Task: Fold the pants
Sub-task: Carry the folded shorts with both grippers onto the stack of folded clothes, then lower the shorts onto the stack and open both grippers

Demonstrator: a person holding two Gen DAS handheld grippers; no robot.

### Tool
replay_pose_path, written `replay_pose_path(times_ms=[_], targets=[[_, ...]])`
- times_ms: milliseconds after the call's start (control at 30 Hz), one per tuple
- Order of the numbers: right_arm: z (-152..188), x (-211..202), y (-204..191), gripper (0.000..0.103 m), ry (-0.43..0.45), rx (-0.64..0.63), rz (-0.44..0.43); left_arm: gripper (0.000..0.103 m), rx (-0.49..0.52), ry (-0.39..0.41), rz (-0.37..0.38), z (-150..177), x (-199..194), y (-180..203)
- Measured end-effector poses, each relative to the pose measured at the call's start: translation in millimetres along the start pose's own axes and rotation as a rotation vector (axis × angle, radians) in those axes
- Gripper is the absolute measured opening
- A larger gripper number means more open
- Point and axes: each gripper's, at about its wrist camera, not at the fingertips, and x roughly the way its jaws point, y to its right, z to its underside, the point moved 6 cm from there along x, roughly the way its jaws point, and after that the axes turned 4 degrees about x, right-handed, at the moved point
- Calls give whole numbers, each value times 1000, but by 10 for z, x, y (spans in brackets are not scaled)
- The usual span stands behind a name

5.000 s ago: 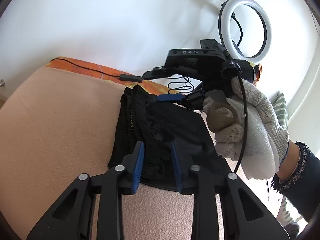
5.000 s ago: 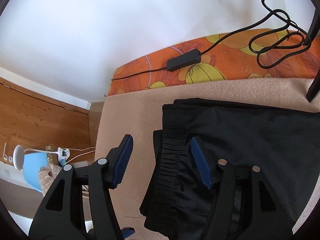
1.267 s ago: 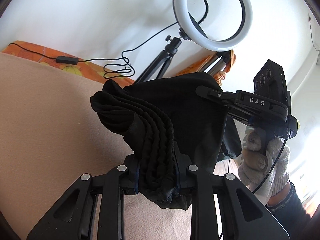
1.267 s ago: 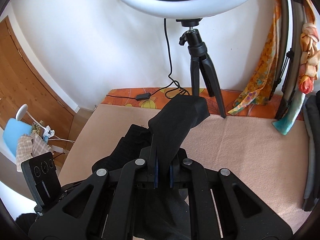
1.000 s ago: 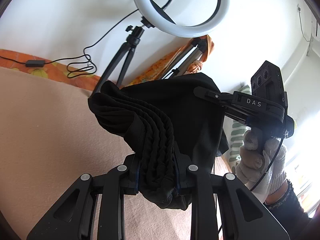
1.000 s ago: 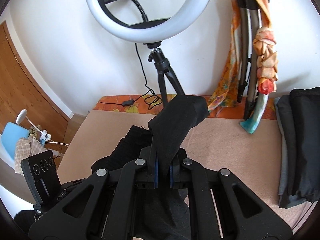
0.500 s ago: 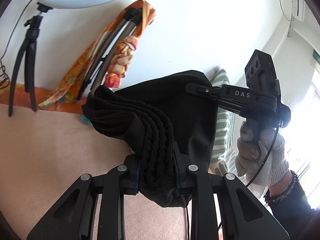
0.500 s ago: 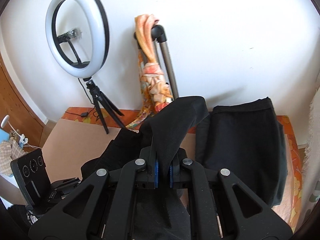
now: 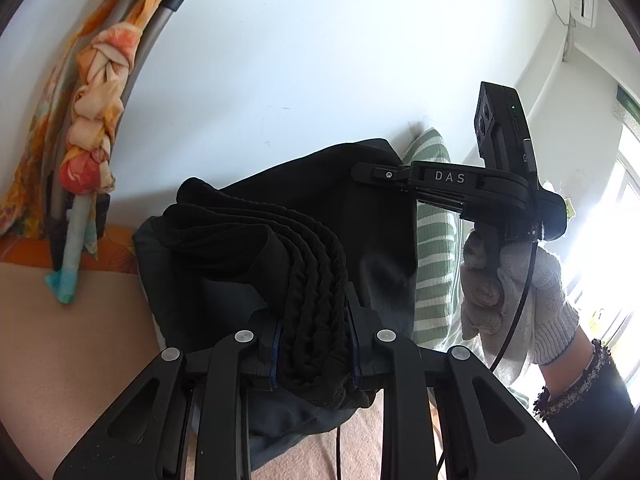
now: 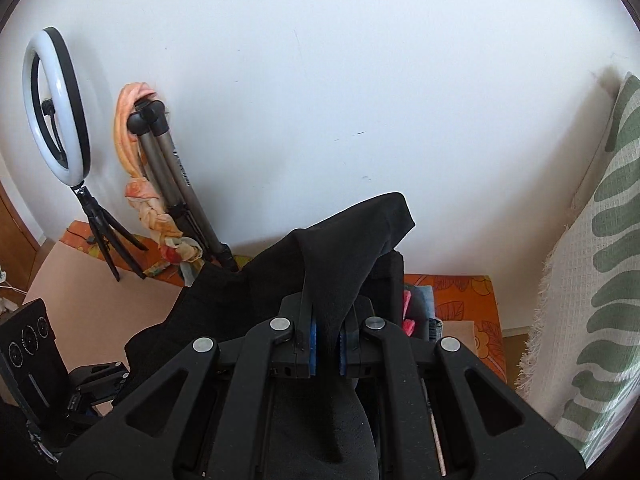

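Note:
The folded black pants (image 9: 280,240) hang lifted off the peach blanket (image 9: 60,340). My left gripper (image 9: 314,340) is shut on the bunched elastic waistband. My right gripper (image 10: 326,340) is shut on a thin fold of the same pants (image 10: 348,248). In the left wrist view the right gripper (image 9: 400,176) shows to the upper right, held by a gloved hand (image 9: 516,296) at the cloth's far edge. A second pile of dark folded cloth (image 9: 188,320) lies under the lifted pants.
A folded tripod (image 10: 180,176) wrapped in an orange scarf (image 9: 88,128) leans on the white wall. A ring light (image 10: 54,104) stands at far left. A green-striped white cloth (image 10: 592,280) hangs at right. The orange flowered mattress edge (image 10: 460,292) runs along the wall.
Both grippers have carried the pants to the right along the bed, past the ring light and tripod, toward the striped cloth and the dark pile. Both stay shut on the cloth.

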Motion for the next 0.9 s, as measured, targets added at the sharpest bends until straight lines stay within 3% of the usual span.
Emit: replay_pose_path(times_ms=[167, 300, 333, 367, 433, 533, 633, 900], targets=[[-38, 375, 226, 8, -21, 9, 28, 22, -123, -37, -26, 214, 271, -273], [114, 754, 458, 9, -78, 57, 122, 26, -143, -127, -87, 431, 291, -413], [152, 803, 512, 10, -79, 56, 152, 29, -154, -138, -104, 470, 254, -452], [183, 832, 560, 20, -83, 53, 186, 30, -168, -145, -119, 506, 207, -498], [234, 817, 652, 37, -82, 71, 236, 38, -188, -173, -149, 582, 137, -568], [268, 708, 734, 49, -68, 95, 276, 44, -196, -194, -179, 646, 30, -655], [313, 564, 809, 53, -62, 136, 280, 49, -191, -185, -207, 641, -106, -732], [626, 224, 783, 54, -40, 168, 325, 50, -117, -233, -215, 572, -232, -673]])
